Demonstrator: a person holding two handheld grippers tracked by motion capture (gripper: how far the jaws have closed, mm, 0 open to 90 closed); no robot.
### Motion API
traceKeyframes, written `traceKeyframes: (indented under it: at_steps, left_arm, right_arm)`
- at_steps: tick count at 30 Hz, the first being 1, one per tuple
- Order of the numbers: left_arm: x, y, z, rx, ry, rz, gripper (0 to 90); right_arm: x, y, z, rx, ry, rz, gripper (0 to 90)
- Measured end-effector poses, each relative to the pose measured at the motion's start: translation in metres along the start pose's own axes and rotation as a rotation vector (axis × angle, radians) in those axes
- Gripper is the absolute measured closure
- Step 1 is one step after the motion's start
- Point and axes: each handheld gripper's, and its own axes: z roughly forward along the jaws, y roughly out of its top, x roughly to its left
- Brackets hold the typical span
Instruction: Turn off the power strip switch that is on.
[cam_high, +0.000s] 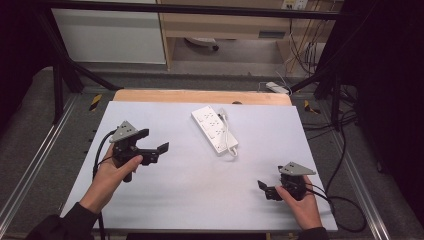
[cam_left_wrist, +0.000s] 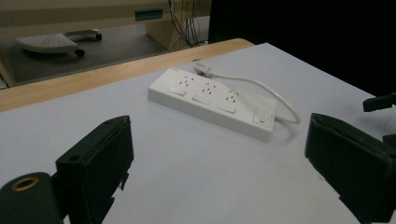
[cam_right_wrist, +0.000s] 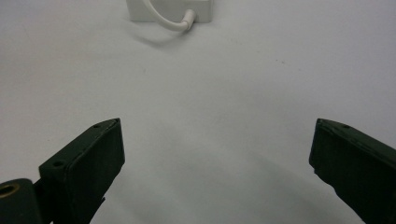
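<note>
One white power strip (cam_high: 215, 129) lies on the worktop (cam_high: 190, 200), with one white cord (cam_high: 230, 136) running along it. The strip carries three socket groups and one switch at its end. Two claws are out, the left claw (cam_high: 155, 142) and the right claw (cam_high: 266, 190), each with two black jaws, each held in one hand.

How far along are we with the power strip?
Nothing looks done: the power strip lies flat mid-table, its cable looped beside it. The left gripper and right gripper are both open, empty and apart from it. Reaching and grasping are left.
</note>
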Motion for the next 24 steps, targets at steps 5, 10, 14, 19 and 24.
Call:
traceKeyframes:
  at_steps: [5, 10, 14, 19, 24]
  left_arm:
    - [-0.002, 0.005, 0.004, -0.005, 0.001, 0.011, 8.1]
    - [-0.004, 0.011, 0.010, -0.013, 0.000, 0.018, 9.2]
    - [-0.004, 0.014, 0.020, -0.011, 0.001, 0.030, 10.1]
    - [-0.003, 0.017, 0.038, -0.008, 0.001, 0.042, 11.9]
    - [-0.003, 0.017, 0.051, -0.006, 0.000, 0.046, 14.8]
  right_arm:
    - [0.000, 0.000, 0.000, 0.001, 0.001, -0.001, 3.8]
    - [0.000, 0.000, 0.000, 0.001, 0.003, -0.004, 3.8]
    - [0.000, 0.000, 0.000, 0.000, 0.004, -0.002, 3.8]
    - [0.001, 0.000, 0.000, -0.001, 0.005, -0.002, 3.8]
    - [0.001, 0.000, -0.001, -0.002, 0.006, -0.003, 3.8]
